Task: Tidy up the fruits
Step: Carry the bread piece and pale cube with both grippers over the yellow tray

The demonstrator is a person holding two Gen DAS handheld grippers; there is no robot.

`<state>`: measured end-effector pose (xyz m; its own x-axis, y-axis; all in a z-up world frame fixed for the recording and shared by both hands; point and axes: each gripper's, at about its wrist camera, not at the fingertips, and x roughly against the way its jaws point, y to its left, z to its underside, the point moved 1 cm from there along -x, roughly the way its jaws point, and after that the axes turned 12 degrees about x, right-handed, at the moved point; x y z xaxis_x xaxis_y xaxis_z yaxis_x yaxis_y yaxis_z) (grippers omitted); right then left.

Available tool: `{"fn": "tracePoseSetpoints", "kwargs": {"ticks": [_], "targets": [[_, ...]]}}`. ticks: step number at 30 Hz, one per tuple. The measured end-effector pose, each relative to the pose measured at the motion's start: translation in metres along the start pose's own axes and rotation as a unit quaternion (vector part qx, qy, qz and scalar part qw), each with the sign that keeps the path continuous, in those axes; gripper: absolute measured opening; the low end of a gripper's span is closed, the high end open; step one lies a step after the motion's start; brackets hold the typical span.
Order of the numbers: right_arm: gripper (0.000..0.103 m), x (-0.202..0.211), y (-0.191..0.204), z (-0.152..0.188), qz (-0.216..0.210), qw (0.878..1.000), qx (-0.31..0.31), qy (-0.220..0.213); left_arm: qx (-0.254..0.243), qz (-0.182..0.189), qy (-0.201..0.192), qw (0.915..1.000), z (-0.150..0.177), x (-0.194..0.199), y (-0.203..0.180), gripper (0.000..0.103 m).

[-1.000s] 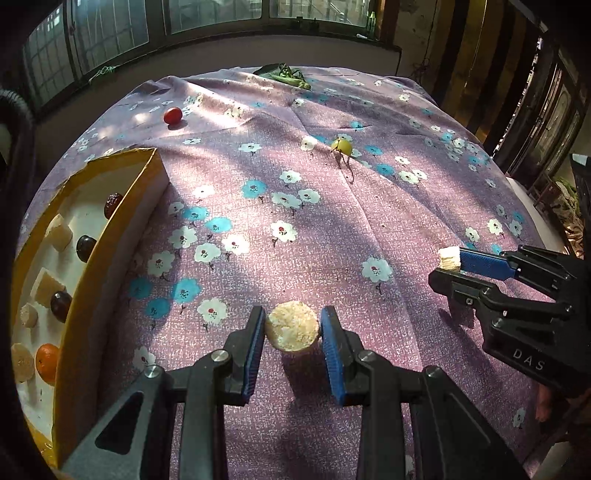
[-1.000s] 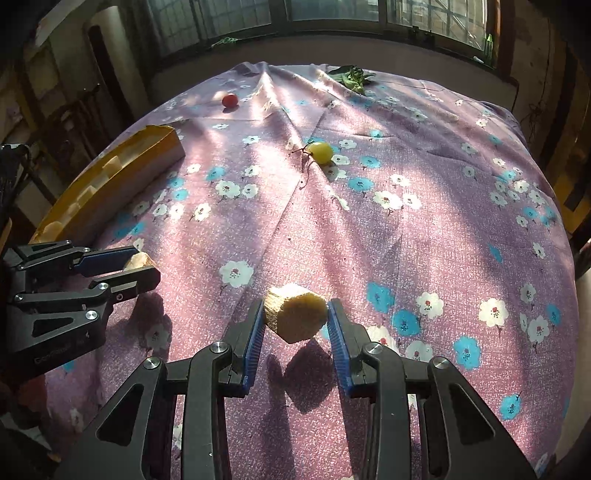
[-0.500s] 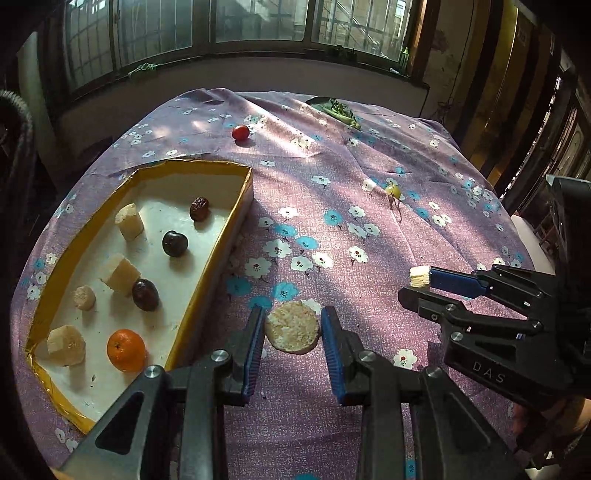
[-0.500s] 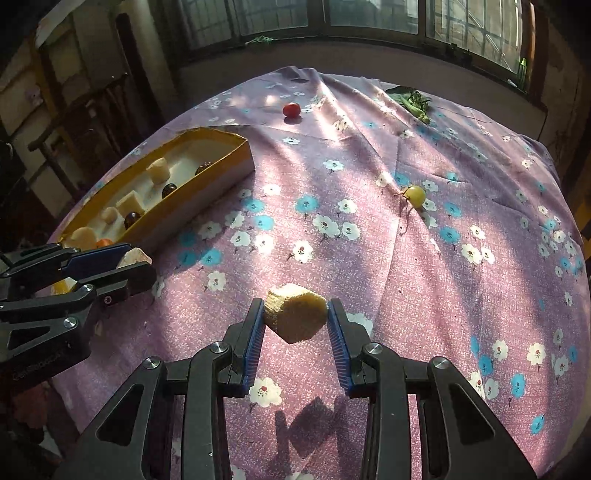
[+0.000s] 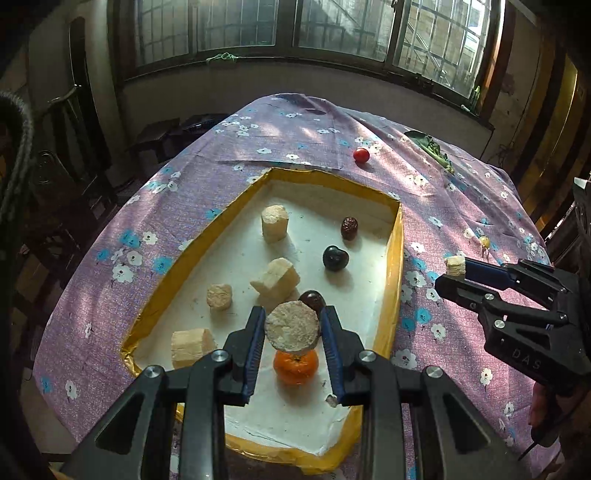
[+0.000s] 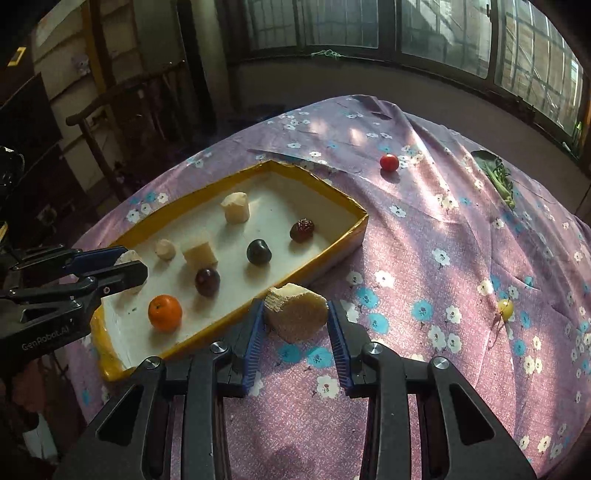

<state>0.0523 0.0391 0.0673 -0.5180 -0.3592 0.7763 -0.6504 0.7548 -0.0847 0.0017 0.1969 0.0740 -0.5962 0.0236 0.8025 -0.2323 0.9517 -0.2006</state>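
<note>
One table (image 5: 295, 122) fills both views, draped in a purple floral cloth (image 6: 461, 229). One shallow yellow-walled tray (image 5: 395, 266) with a white floor sits on the cloth.

Two grippers, each pinching one pale cut fruit piece. The left gripper (image 5: 292, 334) hangs over the near end of the tray, blue pads pressed against a round pale slice (image 5: 291, 326), flat face toward the camera. The right gripper (image 6: 296, 315) is over the cloth just outside the tray's long wall, pads clamped on a pale wedge-shaped chunk (image 6: 297, 312).

Count inside the tray, left wrist view:
- four pale chunks: (image 5: 274, 223), (image 5: 276, 278), (image 5: 219, 297), (image 5: 192, 343)
- one orange (image 5: 295, 365), directly below the held slice in the view
- two dark round fruits: (image 5: 335, 258) and (image 5: 312, 300), the second partly hidden behind the slice
- one wrinkled red date (image 5: 349, 228) near the far right corner

Count loose on the cloth:
- one red cherry tomato (image 6: 389, 162) beyond the tray's far end
- one small yellow fruit (image 6: 505, 308), well apart from the tray on the right
- one bunch of green leaves (image 6: 498, 177) near the far edge

Room: a row of barred windows (image 5: 332, 29) runs behind the table, sunlight patching the cloth; dark wooden furniture (image 6: 110, 122) stands to the left.
</note>
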Motion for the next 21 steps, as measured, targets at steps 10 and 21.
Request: {"fn": "tracePoseSetpoints", "kwargs": {"ticks": [10,21], "targets": [[0.033,-0.055,0.007,-0.061,-0.015,1.0,0.019,-0.002,0.039,-0.018,0.004,0.9991,-0.048,-0.039,0.058,0.033],[0.033,-0.103,0.003,-0.085,-0.019,0.999,0.028,0.03,0.025,0.013,0.035,0.999,-0.061,-0.081,0.04,0.033]]}}
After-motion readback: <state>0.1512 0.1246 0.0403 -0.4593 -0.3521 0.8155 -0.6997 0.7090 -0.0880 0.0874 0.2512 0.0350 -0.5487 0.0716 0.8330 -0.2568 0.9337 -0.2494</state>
